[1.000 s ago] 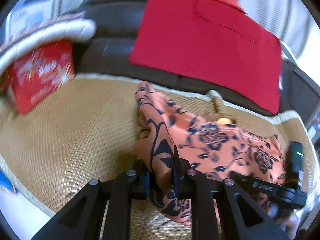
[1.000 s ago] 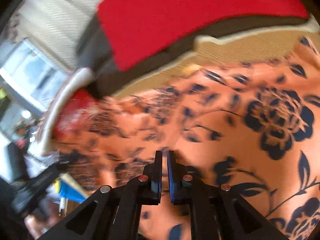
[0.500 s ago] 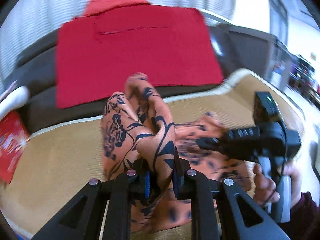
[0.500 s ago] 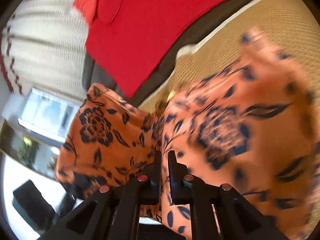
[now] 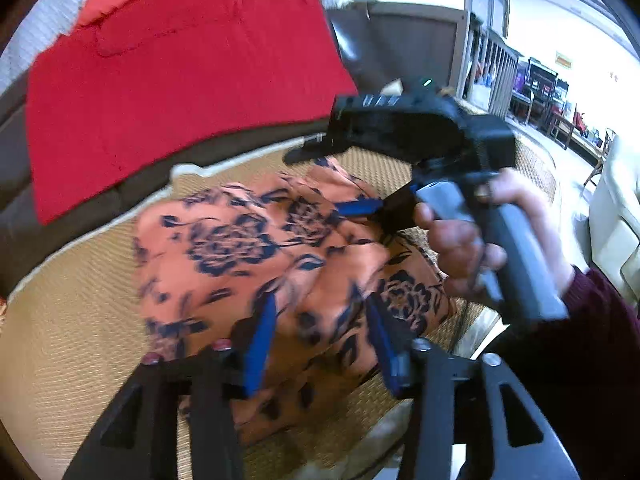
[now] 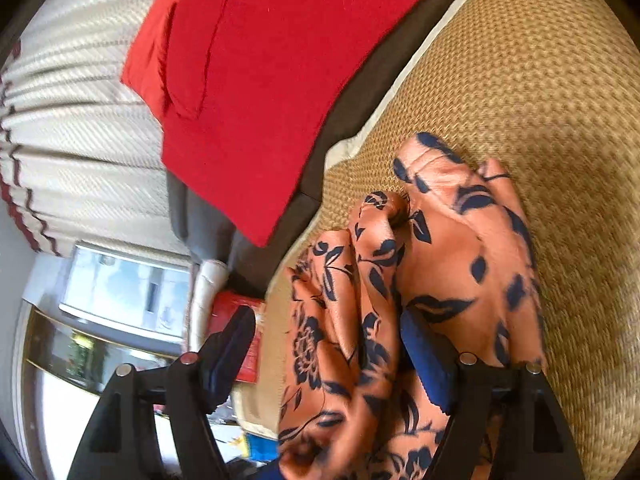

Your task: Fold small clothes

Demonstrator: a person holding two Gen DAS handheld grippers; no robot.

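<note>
An orange garment with dark blue flowers lies bunched and doubled over on a woven straw mat. My left gripper hangs just over its near edge. Its jaws are opening, the blue pads stand apart, and cloth lies between them without being pressed. In the right wrist view the garment rises in folds between the fingers of my right gripper. Those jaws are opening wide too, with cloth draped against the right pad. The left wrist view also shows the right gripper, held by a hand, over the garment's far side.
A red cloth hangs over the dark sofa back behind the mat. A red box stands past the mat's end. A maroon sleeve fills the lower right, and chairs and shelves stand far right.
Both grippers were shut on the garment's edge and swung it across the mat. Now both sets of jaws have spread apart and the cloth has dropped onto itself.
</note>
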